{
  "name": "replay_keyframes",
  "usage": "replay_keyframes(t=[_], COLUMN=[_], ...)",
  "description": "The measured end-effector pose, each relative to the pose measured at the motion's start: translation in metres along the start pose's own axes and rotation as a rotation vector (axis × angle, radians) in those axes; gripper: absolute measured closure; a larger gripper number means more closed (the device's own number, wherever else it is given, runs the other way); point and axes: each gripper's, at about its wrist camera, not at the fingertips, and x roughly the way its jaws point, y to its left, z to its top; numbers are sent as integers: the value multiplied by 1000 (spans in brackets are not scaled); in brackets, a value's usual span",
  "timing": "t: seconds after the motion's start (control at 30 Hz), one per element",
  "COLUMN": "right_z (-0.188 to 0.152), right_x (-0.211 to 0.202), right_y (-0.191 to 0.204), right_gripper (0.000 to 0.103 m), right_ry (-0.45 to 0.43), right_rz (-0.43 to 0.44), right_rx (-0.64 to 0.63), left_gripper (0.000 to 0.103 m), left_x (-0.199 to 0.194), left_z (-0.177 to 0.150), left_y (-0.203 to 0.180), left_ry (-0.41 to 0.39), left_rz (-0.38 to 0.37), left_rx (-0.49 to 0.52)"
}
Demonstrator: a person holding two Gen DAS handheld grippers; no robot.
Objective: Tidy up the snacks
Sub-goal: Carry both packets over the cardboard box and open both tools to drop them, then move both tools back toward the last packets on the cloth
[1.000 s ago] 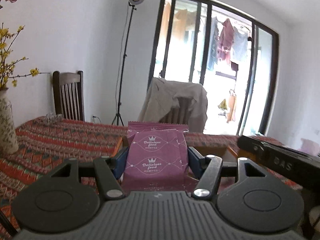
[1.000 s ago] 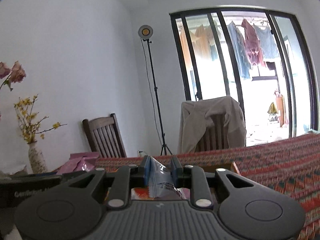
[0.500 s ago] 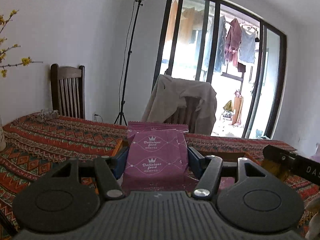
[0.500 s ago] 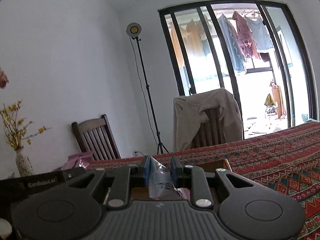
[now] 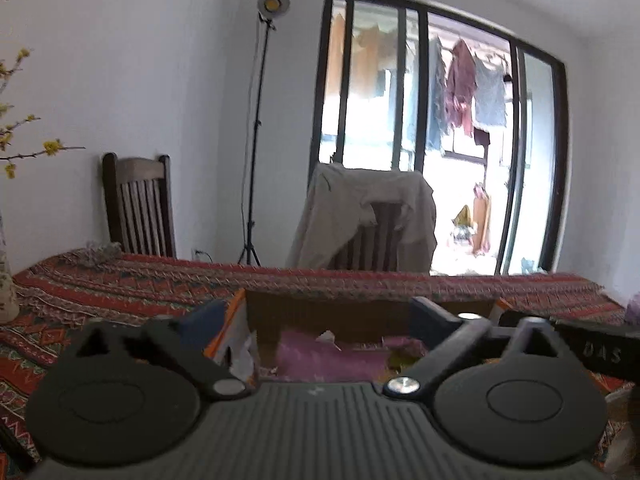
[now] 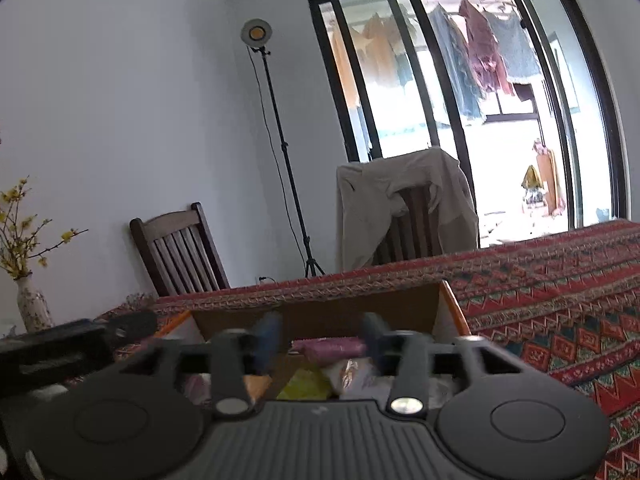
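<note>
My left gripper (image 5: 318, 316) hangs over an open cardboard box (image 5: 360, 312) with orange edges, its jaws opening wide and nothing between them. A purple snack packet (image 5: 320, 354) lies in the box just beneath. In the right wrist view my right gripper (image 6: 320, 338) hovers above the same box (image 6: 320, 312), jaws opening and blurred, with nothing held. Under it lie a purple packet (image 6: 332, 346), a yellow packet (image 6: 304, 386) and a pale packet (image 6: 356, 376). Each gripper shows at the edge of the other's view.
The box stands on a table with a red patterned cloth (image 6: 560, 300). A vase of yellow flowers (image 6: 32, 304) is at the far left. Behind the table are a wooden chair (image 6: 180, 252), a chair draped with a jacket (image 6: 404, 208) and a lamp stand (image 6: 280, 140).
Both grippers have opened. The purple packet has left the left fingers and the blue-white packet the right fingers. Both hands have sunk toward the box.
</note>
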Motion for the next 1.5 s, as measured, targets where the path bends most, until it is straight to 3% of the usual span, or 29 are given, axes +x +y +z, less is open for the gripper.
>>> replay_keyframes(t=[0.03, 0.1, 0.27, 0.8, 0.93, 1.1, 1.5], right_z=[-1, -2, -5, -2, 6, 15, 5], right_x=[-1, -3, -3, -8, -14, -22, -67], right_y=[-1, -3, 3, 7, 10, 17, 42], right_gripper=[12, 0, 0, 0, 0, 0, 0], right_ry=[-5, -13, -15, -29, -29, -12, 12], right_rz=[-2, -7, -27, -53, -58, -62, -79], right_rx=[10, 8, -30, -41, -46, -66, -115], left_gripper=[0, 0, 0, 0, 0, 0, 0], left_x=[-1, 0, 7, -3, -19, -41, -93], left_z=[0, 0, -2, 6, 21, 33, 20], left_y=[1, 1, 3, 8, 8, 13, 34], left_ry=[-5, 5, 42, 27, 8, -1, 34], left_rz=[1, 2, 20, 56, 104, 92, 95], left_rx=[-5, -12, -21, -56, -66, -85, -60])
